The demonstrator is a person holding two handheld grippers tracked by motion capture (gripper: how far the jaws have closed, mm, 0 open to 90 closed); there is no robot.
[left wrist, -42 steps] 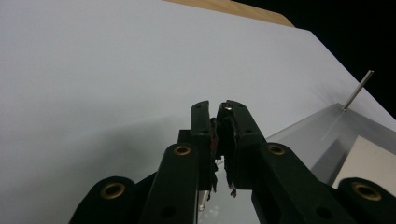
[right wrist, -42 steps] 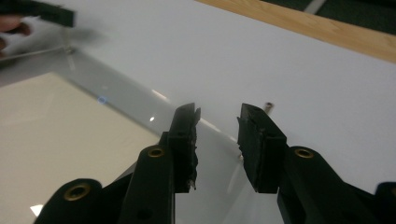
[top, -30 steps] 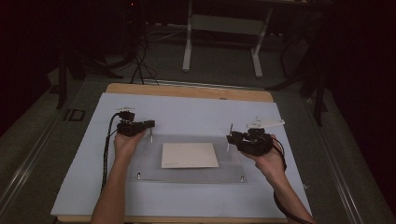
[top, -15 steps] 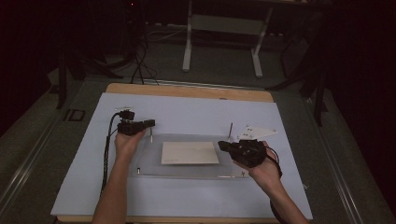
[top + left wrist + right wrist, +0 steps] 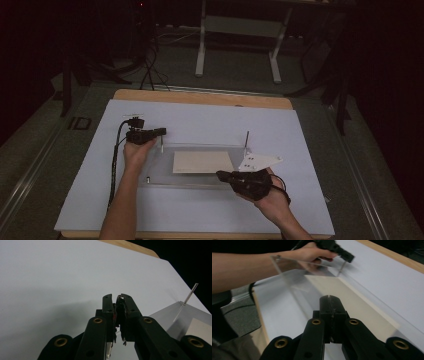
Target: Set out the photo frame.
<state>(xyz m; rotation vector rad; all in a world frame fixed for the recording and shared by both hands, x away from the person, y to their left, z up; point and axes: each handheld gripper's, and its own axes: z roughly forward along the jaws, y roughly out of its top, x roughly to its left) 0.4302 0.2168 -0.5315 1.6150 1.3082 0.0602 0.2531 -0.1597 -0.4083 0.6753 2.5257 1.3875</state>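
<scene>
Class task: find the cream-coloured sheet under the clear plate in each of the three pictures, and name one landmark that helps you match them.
High view: cream sheet at centre, between the hands.
Left gripper view: its corner at the right edge.
Right gripper view: it runs diagonally beyond the tongs.
Shared landmark: the clear plate.

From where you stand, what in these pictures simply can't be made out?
- Left gripper: a small shiny bit shows at its fingers; too tiny to name in the left gripper view.
- Clear plate: nearly invisible from the high view, edges faint.
- Right gripper: whether it pinches the plate; its own fingers hide the contact.
</scene>
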